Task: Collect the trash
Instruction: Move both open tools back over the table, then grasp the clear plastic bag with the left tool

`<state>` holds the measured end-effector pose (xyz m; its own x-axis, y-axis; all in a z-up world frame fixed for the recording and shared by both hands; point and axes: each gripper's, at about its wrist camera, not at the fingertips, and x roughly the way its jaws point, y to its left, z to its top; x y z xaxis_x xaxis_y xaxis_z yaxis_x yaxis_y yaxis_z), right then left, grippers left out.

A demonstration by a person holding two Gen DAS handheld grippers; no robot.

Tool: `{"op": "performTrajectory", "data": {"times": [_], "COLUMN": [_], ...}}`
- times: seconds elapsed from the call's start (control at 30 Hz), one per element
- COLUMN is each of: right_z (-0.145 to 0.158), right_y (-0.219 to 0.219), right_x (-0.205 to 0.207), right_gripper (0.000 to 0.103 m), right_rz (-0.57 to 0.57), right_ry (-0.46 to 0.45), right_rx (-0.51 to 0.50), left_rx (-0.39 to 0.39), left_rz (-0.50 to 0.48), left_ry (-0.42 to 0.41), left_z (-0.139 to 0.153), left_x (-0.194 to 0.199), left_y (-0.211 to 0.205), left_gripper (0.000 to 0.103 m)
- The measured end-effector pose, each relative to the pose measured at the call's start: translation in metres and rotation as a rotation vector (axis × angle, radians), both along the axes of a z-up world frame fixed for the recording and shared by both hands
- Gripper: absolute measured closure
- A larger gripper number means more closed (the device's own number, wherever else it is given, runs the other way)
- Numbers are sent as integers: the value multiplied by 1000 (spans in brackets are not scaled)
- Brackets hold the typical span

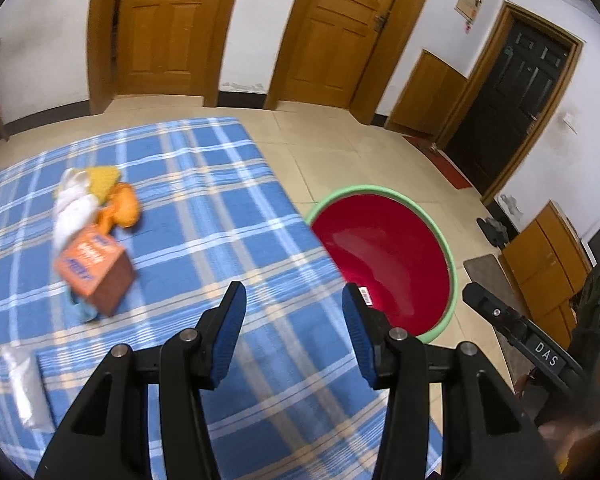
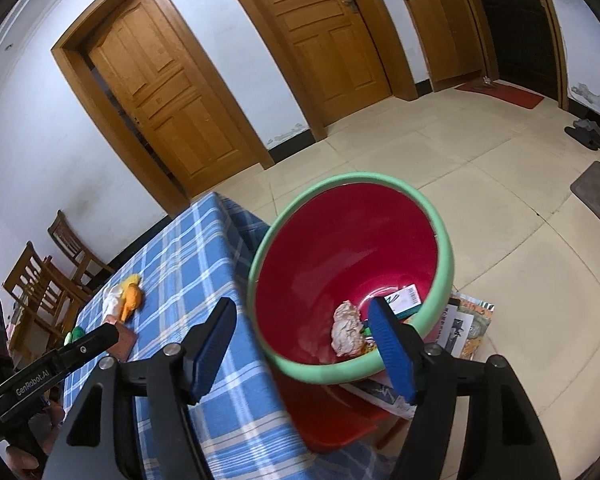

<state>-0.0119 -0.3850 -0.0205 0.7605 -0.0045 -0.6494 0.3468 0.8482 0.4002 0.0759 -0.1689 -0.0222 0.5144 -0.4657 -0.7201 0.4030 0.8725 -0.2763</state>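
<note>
Left gripper (image 1: pixel 294 304): hovering over the blue plaid tablecloth (image 1: pixel 204 200), jaws spread, gripping nothing.
Right gripper (image 2: pixel 302 340): hanging above the red bin (image 2: pixel 340 240), jaws apart, empty.
Trash: orange carton (image 1: pixel 94 272) and wrappers lying on the cloth; crumpled paper (image 2: pixel 346 330) sitting inside the bin.

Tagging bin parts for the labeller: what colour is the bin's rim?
Light green rim on a red bin, clearest in the right wrist view.
</note>
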Motion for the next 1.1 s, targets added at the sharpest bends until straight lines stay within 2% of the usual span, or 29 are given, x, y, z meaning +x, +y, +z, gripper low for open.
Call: {"op": "performTrajectory", "data": {"times": [0.43,0.87,1.1], "right_z": [9,10,7], "right_y": [41,75,90], "right_x": [4,11,17], "right_gripper": [29,29,29], "right_rz": [92,158,191], "right_ry": [-2,13,27], "right_rx": [-28,-56,-57], "left_rx": [43,76,137], "left_rz": [180,352,431], "left_ry": [9,71,89], "left_z": [-4,-31,-46], "left_x": [-9,-17,-16], "left_y": [76,151,174], "left_gripper": [53,53,53]}}
